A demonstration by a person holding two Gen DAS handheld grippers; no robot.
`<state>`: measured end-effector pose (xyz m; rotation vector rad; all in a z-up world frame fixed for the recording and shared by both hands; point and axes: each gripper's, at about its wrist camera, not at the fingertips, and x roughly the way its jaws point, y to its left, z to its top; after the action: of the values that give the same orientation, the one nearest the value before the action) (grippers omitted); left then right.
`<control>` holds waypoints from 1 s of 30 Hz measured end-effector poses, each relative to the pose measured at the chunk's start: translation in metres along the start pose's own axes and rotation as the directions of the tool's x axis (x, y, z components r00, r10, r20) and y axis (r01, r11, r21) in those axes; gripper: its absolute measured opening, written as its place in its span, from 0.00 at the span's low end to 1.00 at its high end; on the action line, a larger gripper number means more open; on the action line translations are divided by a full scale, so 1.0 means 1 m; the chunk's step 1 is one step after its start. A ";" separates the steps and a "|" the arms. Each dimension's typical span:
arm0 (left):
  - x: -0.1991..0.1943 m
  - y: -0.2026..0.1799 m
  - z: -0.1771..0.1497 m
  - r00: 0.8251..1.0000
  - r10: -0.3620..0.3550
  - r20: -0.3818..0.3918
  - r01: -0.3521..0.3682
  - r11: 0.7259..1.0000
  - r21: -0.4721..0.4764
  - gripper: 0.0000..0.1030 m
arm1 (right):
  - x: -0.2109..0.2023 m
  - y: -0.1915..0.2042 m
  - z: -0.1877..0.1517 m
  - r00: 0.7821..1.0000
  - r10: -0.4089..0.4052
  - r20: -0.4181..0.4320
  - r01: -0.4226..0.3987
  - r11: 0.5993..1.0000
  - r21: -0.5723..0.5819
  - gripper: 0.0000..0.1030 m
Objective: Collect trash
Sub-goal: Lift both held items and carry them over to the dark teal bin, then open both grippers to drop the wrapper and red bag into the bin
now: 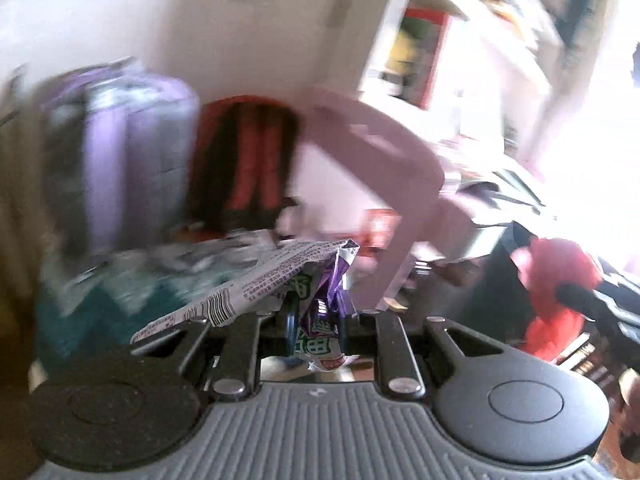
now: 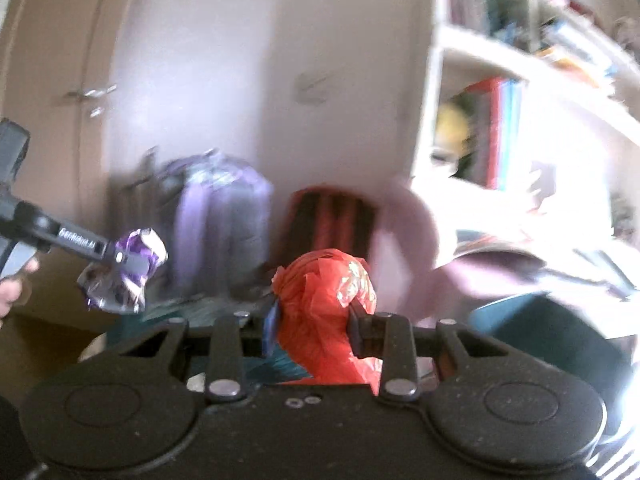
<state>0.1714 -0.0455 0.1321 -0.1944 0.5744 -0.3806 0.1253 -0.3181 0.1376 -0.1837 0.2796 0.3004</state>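
Gripping one wrapper [image 1: 280,280], one bag [image 2: 324,312]

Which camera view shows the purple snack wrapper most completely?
The right wrist view: the whole crumpled purple snack wrapper shows, pinched in the left gripper. The left wrist view shows it close, partly hidden between the fingers.

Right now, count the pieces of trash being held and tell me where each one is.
2. A purple and white wrapper is pinched in the left gripper. A crumpled red plastic bag is clamped in the right gripper. The blurred room behind may hide more.
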 end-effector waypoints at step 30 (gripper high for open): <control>0.200 -0.307 0.048 0.890 -0.389 -0.236 0.415 0.907 0.072 0.18 | 0.018 -0.236 -0.032 0.939 -0.310 -0.153 0.335 0.923 0.190 0.33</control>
<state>0.2623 -0.4021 0.1602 -0.1560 0.7257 -0.8486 0.2084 -0.5422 0.1338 -0.0335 0.3928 -0.0707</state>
